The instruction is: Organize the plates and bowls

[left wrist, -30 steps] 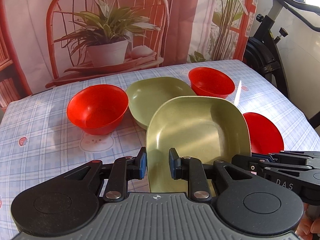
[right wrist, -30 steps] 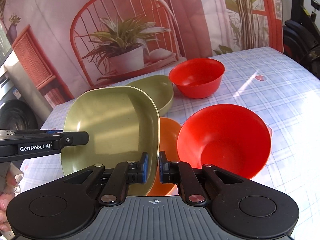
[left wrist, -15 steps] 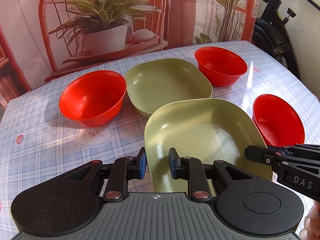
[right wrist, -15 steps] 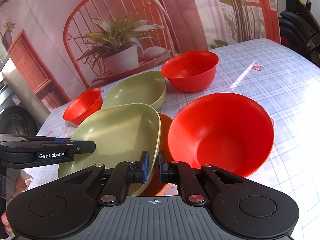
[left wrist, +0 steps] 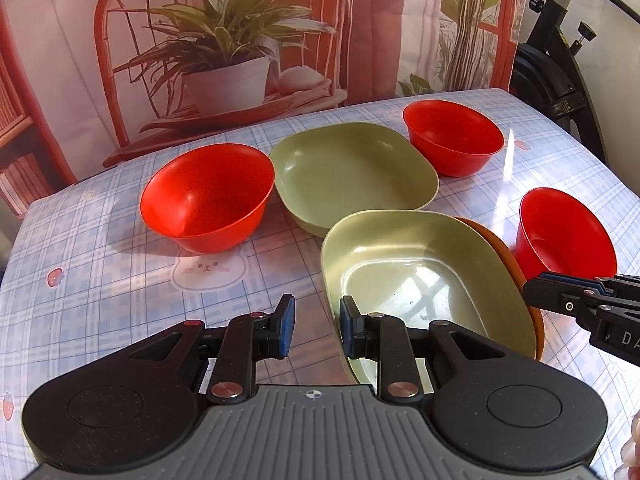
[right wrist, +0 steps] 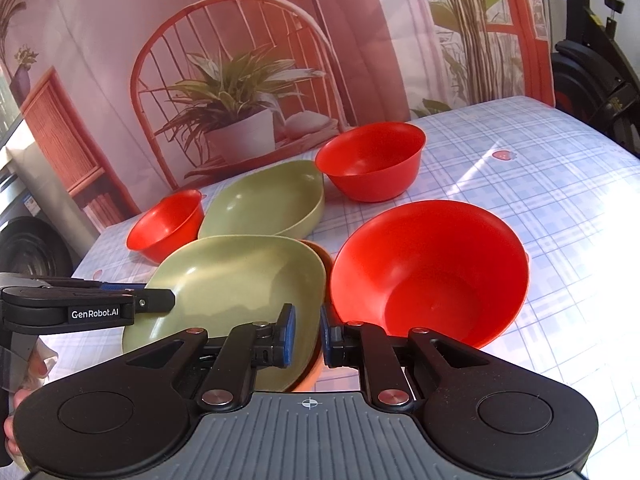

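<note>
The near green plate (left wrist: 424,280) is seen stacked on an orange plate (left wrist: 516,264) on the counter (left wrist: 100,280). Its left rim is straddled by the left hand-held gripper (left wrist: 314,328), jaws parted slightly, rim not pinched. Its right rim sits between the jaws of the right hand-held gripper (right wrist: 307,336), gap narrow; grip cannot be told. A second green plate (left wrist: 352,172) lies behind the near plate. Red bowls are placed behind-left (left wrist: 208,196), behind-right (left wrist: 452,136) and right (left wrist: 564,236) of the near plate.
</note>
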A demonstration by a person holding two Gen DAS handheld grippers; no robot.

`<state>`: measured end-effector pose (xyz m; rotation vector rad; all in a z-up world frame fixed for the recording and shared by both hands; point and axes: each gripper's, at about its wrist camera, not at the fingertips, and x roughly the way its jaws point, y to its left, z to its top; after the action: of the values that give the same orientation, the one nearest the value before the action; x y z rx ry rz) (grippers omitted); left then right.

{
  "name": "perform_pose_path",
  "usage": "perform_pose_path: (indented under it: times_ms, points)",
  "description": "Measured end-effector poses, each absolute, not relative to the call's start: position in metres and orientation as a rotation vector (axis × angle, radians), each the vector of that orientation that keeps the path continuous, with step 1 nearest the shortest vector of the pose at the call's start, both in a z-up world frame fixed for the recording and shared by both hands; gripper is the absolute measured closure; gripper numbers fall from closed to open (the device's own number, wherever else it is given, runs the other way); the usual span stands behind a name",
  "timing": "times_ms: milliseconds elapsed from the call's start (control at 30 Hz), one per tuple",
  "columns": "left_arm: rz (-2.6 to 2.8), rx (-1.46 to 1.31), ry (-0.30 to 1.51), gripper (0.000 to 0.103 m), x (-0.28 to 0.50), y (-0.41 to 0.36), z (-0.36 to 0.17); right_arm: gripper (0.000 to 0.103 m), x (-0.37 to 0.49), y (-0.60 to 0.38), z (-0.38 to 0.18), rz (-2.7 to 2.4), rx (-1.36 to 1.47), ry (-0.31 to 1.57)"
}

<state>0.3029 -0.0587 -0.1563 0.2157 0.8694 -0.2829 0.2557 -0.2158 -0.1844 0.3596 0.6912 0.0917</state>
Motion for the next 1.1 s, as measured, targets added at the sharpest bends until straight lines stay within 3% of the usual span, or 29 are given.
perform_pose_path:
  times_ms: [767,833,933,1100]
  points:
    - [-0.272,0.23,0.878,0.076,0.3,-0.059,-0.168,0.081,0.256,-0.216,-0.197,0.084,0.363,0.729]
    - [-0.274,0.23,0.88,0.074,0.301,-0.06,-0.169,0.082,0.256,-0.216,-0.197,0.082,0.362,0.729]
    - [-0.293,0.192,0.896,0.061,0.305,-0.054,-0.168,0.082,0.255,-0.216,-0.197,0.071,0.351,0.73]
    - [-0.295,0.112,0.847,0.059,0.302,-0.032,-0.155,0.081,0.254,-0.216,-0.196,0.05,0.345,0.731]
